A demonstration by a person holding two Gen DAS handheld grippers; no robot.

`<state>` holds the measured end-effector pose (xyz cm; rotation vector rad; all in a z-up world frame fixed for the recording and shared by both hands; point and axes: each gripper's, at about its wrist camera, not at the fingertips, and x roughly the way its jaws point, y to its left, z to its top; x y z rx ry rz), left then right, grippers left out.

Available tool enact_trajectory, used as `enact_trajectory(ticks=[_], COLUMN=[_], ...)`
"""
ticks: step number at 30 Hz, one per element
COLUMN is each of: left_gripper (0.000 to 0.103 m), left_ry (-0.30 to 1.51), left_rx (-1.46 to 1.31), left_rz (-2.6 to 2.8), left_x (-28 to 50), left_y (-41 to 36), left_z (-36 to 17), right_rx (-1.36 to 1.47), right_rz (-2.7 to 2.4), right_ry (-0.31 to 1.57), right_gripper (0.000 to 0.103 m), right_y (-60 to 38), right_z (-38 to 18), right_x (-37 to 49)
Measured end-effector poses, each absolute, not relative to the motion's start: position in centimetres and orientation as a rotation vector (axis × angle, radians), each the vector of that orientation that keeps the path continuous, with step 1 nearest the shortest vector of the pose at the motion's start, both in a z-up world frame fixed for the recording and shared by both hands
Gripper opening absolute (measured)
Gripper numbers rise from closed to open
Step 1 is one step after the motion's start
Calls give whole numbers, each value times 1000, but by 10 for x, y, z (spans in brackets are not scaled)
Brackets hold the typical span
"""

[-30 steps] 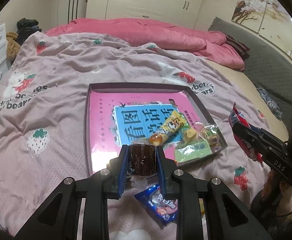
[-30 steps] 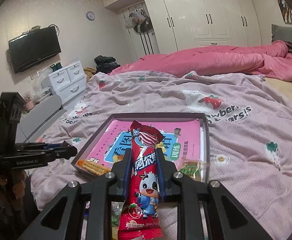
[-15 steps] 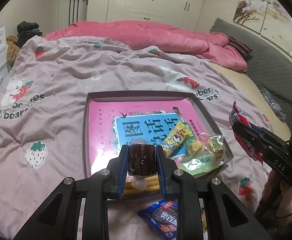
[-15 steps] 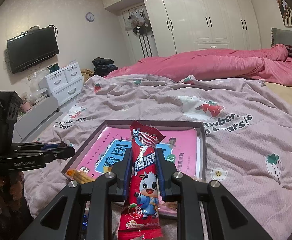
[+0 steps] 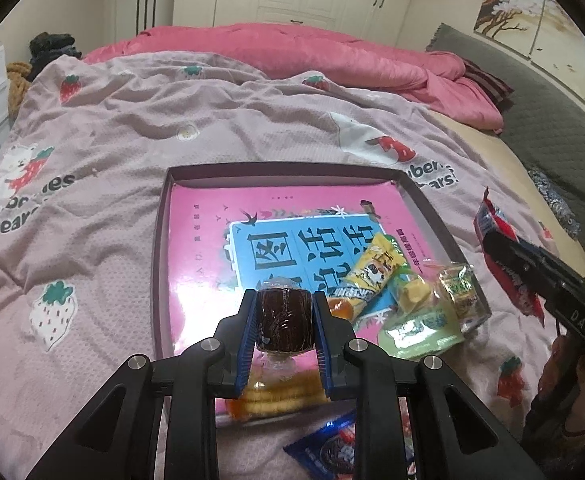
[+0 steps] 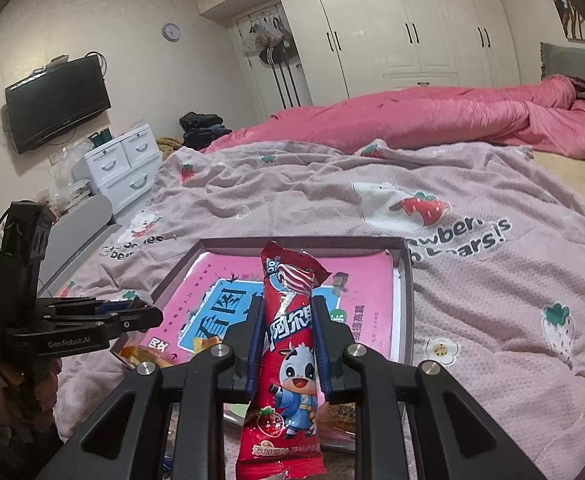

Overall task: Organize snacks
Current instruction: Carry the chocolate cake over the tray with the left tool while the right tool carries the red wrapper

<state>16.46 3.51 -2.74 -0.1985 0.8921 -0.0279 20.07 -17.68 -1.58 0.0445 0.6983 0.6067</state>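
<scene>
The left tool [image 5: 284, 320] is closed on a dark brown, clear-wrapped cake roll [image 5: 283, 318], its blue-padded fingers [image 5: 249, 326] pressing both sides of the roll, which is held above the near edge of a shallow dark-rimmed tray [image 5: 160, 264] lying on the strawberry-print bedspread [image 5: 104, 148]. A pink and blue book cover [image 5: 212, 240] lines the tray floor. Ahead and to the right of this tool sits a cluster of snacks in the tray's near right corner — a yellow wrapped bar [image 5: 372, 270], a pale green packet [image 5: 422, 326] and a small clear-wrapped sweet [image 5: 458, 290]. Directly beneath the tool lies a pack of yellow biscuit sticks [image 5: 280, 394], and closer still, off the tray on the bedspread, a blue cookie packet [image 5: 328, 448]. The right tool [image 6: 288, 332] is clamped around the middle of a long red stick-shaped snack packet with a cartoon cow [image 6: 288, 356], held upright in its jaws above the tray's near edge, the packet's top sticking out past the fingertips and its bottom hanging below. A pink quilt [image 6: 432, 120] is bunched far ahead of both tools.
</scene>
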Motion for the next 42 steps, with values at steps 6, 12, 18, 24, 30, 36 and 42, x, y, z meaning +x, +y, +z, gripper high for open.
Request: enact_trajectory(ticks=[6,12,18,24,30,36,42], left_gripper=[27,27,27,27,27,27,27], left_ry=[917,941,952,965,979,984,987], left_rx=[-196,-190,-196,-197,-206,-205,-201], left_rz=[-35,-39,-34,-31,-25,-25,-27], left_x=[174,179,182,184,185,185,185], left_y=[33,31,34,36,36,36,35], left_z=[-38,-46,-52,-58,-62,-66,-67], right_rx=[51,43,40,41,24,-32,-98], right_rz=[592,591,587,590,597,662,696], right_ry=[719,724,734,742,761,748,768], right_gripper=[23,23,23,23,23,23,23], right_y=[-178,-175,-173,-170,-164,-147,-131], right_z=[-26,-29,-34,-38,-47,-48,-58], right_x=[208,209,211,215,216,208,202])
